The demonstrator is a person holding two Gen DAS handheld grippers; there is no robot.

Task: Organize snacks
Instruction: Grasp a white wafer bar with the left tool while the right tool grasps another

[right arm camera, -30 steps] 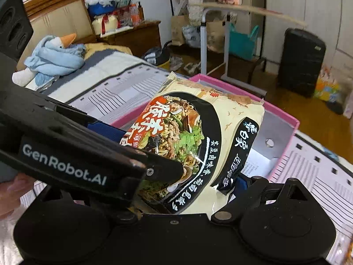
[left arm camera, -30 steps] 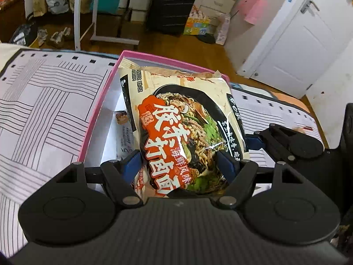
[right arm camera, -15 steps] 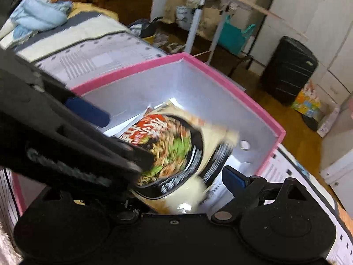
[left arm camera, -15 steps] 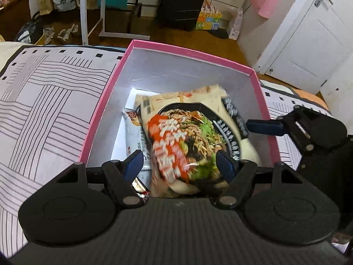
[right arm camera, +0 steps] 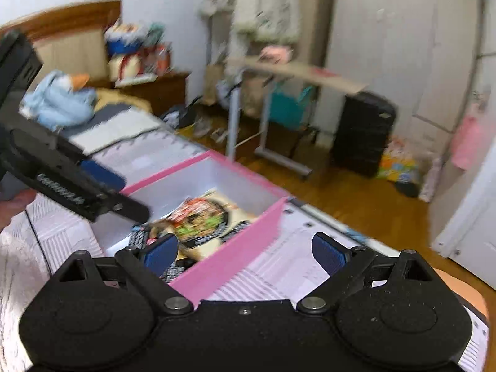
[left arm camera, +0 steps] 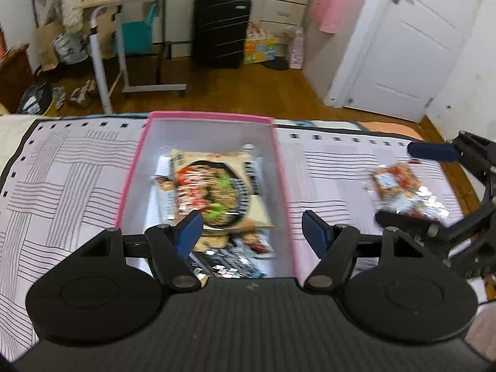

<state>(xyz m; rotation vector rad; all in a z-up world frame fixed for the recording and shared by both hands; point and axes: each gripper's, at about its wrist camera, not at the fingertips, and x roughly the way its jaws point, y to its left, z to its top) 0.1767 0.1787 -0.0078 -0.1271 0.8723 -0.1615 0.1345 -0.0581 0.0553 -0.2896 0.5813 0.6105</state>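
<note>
The bedspread (left arm camera: 62, 186), pale with thin dark stripes and a row of small black squares along its border, covers the bed and carries everything else. On it sits one pink box (left arm camera: 131, 183) with grey-white inner walls, its open top facing up. Inside lies one large noodle packet (left arm camera: 214, 186), cream-edged with a black bowl of noodles and greens printed on it; its lettering is too blurred to read. Under the packet's near end, toward 6 o'clock in the left wrist view, at least two smaller dark and orange snack wrappers (left arm camera: 238, 257) show, their print unreadable too.

At 3 o'clock from the box, well apart from it on the bedspread, lies one small orange and silver foil snack (left arm camera: 400, 189), its label blurred.

The left gripper (left arm camera: 252, 232) hangs over the near end of the box with its blue-padded fingers spread wide and nothing between them. The right gripper (right arm camera: 245, 252) sits at the box's right wall, one finger over the inside and one over the bedspread outside, jaws likewise wide apart and holding nothing. In the right wrist view the left gripper's side carries white lettering, smeared beyond reading.

Across the room stand one black suitcase (left arm camera: 220, 31), one rolling side table (left arm camera: 139, 0) and one white door (left arm camera: 400, 49)
</note>
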